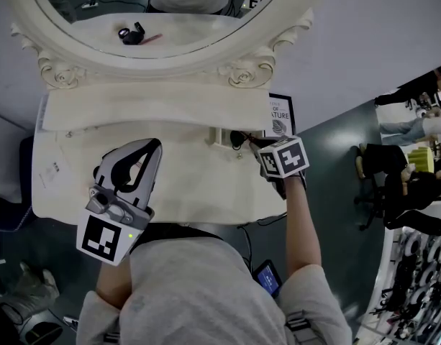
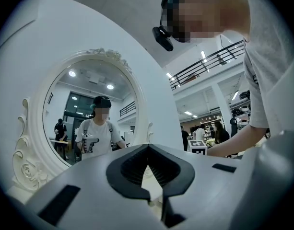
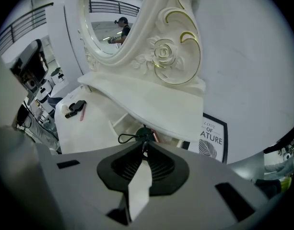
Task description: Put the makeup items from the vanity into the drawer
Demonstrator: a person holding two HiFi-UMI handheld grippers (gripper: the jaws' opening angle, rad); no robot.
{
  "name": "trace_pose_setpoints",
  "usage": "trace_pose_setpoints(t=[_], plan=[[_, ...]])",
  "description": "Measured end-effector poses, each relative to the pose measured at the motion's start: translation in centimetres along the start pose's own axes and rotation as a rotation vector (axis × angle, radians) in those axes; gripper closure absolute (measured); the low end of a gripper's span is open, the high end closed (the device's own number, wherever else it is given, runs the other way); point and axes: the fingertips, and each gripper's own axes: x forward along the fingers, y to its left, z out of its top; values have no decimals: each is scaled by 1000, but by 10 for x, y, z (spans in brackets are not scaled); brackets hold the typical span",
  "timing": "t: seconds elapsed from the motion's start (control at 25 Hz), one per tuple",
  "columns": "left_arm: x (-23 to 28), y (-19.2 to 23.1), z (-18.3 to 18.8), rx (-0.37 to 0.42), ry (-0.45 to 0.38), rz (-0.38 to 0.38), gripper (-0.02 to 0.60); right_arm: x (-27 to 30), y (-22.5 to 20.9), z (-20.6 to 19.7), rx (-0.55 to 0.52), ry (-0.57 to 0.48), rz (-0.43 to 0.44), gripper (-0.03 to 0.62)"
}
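From where I stand, the right hand-held gripper (image 3: 144, 145) is pinched nearly shut on a small dark item (image 3: 143, 132) whose thin wire loop trails off to the left. It points steeply down at the little open drawer (image 3: 117, 122) under the shelf (image 3: 151, 99), so the drawer lies just ahead of and below its tips. The left hand-held gripper (image 2: 147, 152) is held level with its jaws together on nothing. It looks the nearer one to the black piece (image 3: 77, 107) and pink pencil (image 3: 82, 115) lying on the tabletop (image 3: 89, 128).
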Motion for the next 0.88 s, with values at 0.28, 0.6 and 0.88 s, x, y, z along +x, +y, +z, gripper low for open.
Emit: trace_pose_setpoints(t=[0.28, 0.6, 0.88], plan=[[0, 5, -1, 4, 5, 13, 566, 17, -5, 0, 38, 13, -4, 551], [-2, 10, -2, 11, 17, 26, 568, 34, -5, 0, 4, 55, -48, 551], [-3, 12, -3, 14, 27, 38, 568, 41, -10, 2, -15, 54, -89, 551]])
